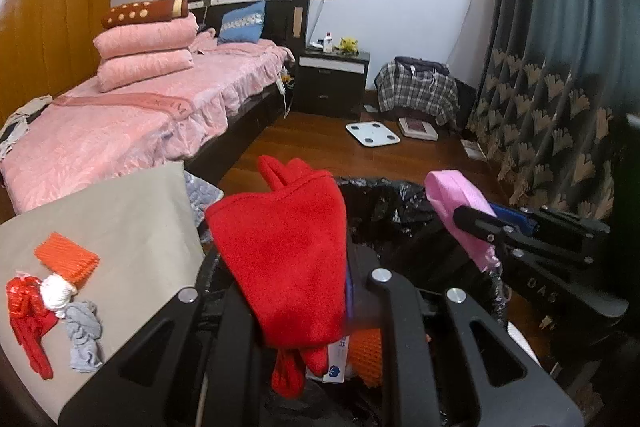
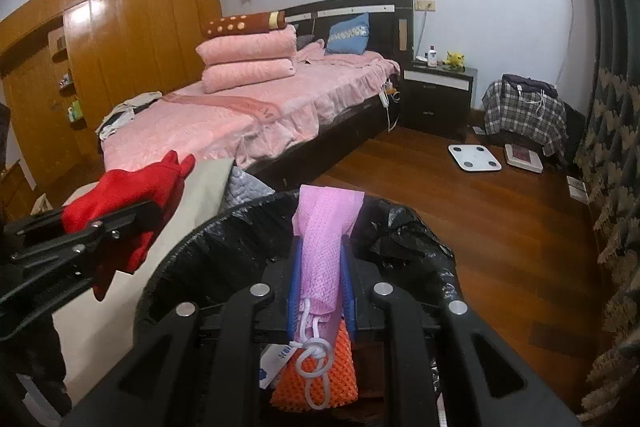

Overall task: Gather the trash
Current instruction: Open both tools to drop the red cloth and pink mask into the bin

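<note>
My left gripper [image 1: 316,267] is shut on a red fleece cloth [image 1: 288,247] that drapes over its fingers and hides them. It hangs above the near rim of a bin lined with a black bag [image 1: 384,199]. To its right, my right gripper [image 2: 322,251] is shut on a pink mesh cloth [image 2: 326,227] with a white cord, also over the bin [image 2: 224,239]. An orange foam net [image 2: 320,375] and a white-and-blue pack [image 1: 336,363] lie inside the bin. On the beige surface [image 1: 132,227] at the left lie another orange net [image 1: 66,259], a red bag [image 1: 28,315], a white wad [image 1: 56,291] and a grey rag [image 1: 84,339].
A bed with pink covers [image 1: 132,115] stands behind the beige surface, with a black nightstand [image 1: 332,83] beyond it. On the wooden floor lie a white scale [image 1: 372,133] and a flat box [image 1: 418,129]. A plaid-draped chair [image 1: 418,89] and dark curtains [image 1: 560,67] fill the right.
</note>
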Demonstrator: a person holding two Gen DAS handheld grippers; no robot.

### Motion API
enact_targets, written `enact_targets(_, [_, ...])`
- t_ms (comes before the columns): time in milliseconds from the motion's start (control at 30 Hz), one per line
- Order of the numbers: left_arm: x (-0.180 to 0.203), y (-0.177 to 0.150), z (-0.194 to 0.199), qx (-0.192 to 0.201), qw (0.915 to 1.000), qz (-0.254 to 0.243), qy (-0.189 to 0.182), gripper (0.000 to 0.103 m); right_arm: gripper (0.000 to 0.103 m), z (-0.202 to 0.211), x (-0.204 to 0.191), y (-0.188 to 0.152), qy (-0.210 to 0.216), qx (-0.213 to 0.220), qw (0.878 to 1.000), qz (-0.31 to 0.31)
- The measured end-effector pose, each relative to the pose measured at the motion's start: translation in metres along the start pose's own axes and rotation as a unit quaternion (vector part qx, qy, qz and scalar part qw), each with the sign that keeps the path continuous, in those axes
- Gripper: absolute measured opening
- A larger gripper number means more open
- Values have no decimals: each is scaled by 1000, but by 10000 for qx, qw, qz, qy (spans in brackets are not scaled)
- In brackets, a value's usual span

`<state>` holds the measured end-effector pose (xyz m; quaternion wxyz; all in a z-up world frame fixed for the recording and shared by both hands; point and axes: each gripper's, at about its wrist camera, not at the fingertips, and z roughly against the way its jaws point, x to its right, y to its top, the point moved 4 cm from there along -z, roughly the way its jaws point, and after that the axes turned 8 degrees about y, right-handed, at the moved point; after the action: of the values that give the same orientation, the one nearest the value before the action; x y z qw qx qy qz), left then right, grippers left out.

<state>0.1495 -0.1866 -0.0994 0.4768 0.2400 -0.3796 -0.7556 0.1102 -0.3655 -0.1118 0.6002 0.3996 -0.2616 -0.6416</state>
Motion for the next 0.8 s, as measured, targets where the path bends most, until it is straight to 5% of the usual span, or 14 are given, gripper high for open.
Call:
enact_targets(200, [-1,-6,-19,-184,9998,-41,-100,17,17,-9,6,-4,-65,-100,9999,-13])
enact_targets(367, [-4,-8,-21,-248,9992,18,-325,55,37,-12,11,-7,-129,-159,9998,-7])
enact_targets(500, [-11,-9,-16,-226,9993,67,-274,64,53,-8,11,-6,-163,-101,9998,-28])
enact_targets(700, [-38,-6,7,-9,9997,190,128,88,98,4,-4,1,-146,151,9997,108])
enact_targets(800, [-57,-4,20,52,9989,297,357,91,97,5,-14,7,-7,172,9998,129])
